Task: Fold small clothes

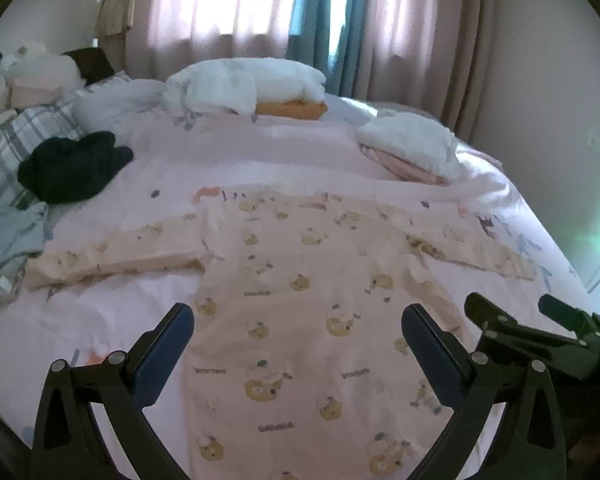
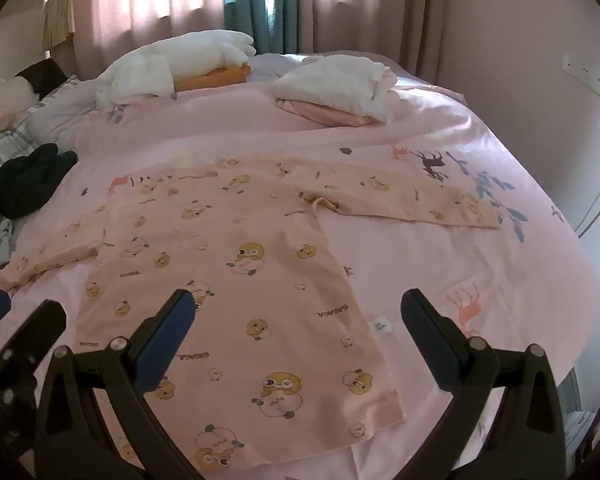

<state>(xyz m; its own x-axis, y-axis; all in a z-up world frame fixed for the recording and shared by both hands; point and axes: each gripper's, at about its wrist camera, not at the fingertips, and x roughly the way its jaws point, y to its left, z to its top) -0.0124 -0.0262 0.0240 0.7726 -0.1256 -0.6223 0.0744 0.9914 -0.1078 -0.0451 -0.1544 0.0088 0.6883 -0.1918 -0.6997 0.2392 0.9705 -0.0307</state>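
left wrist view:
left claw (image 1: 298,320): fingers spread wide, nothing between the pads, tilted down over the bed
shirt (image 1: 300,300): small pink long-sleeve top with a cartoon print, laid flat on the bed directly under and ahead of the left claw; hem nearest the claw, neck end farthest
sleeves: both stretched straight out, one beyond the claw's left finger, one beyond its right finger
right claw (image 1: 512,312): just right of the left claw's right finger, fingers apart, holding nothing
bed cover (image 1: 292,152): pink, printed, under the shirt
dark garment (image 1: 74,166): crumpled, far ahead-left of the left claw, well apart from the shirt
stack A (image 1: 260,90): white over orange folded pieces, far ahead, by the curtains (image 1: 204,4)
stack B (image 1: 412,152): white over pink folded pieces, ahead-right, beyond the shirt

right wrist view:
right claw (image 2: 298,314): fingers spread wide, empty; left finger over the shirt body, right finger over bare cover
shirt (image 2: 236,240): flat, mostly ahead-left of the right claw; its right side edge runs between the two fingers
label (image 2: 380,326): small white tag at that edge, just inside the right finger
right sleeve (image 2: 420,204): stretched out ahead-right of the claw
left claw (image 2: 24,308): at the far left, beside the right claw's left finger; fingers apart
stack B (image 2: 336,96): far ahead, slightly right
stack A (image 2: 188,64): far ahead-left
dark garment (image 2: 32,178): far left, off the shirt
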